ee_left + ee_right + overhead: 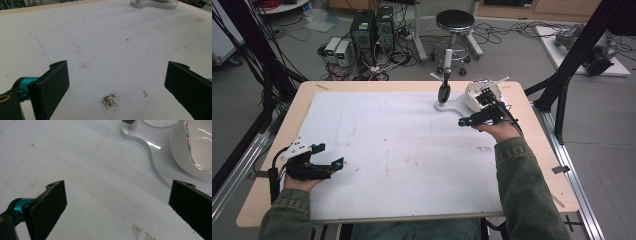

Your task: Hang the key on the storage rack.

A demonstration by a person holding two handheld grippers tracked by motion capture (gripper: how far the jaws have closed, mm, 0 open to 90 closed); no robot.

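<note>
Both tongs empty, white stand with bowl at far right of desk

At left, left tongs (328, 156) resting low near the front edge of the desk (272, 165), jaws wide apart, nothing between them, only the stained white mat (105, 50) ahead. Much free room across the middle. At right, right tongs (472, 120) also spread fully, empty, just beside the white stand (160, 152). On it a white bowl (185, 157) with a clear shiny lining, and a black-tipped upright post (444, 90). Probably light, stiff and slippery plastic; best taken at the bowl rim or the flat base edge. Far desk edge close behind, so little room there.
</note>
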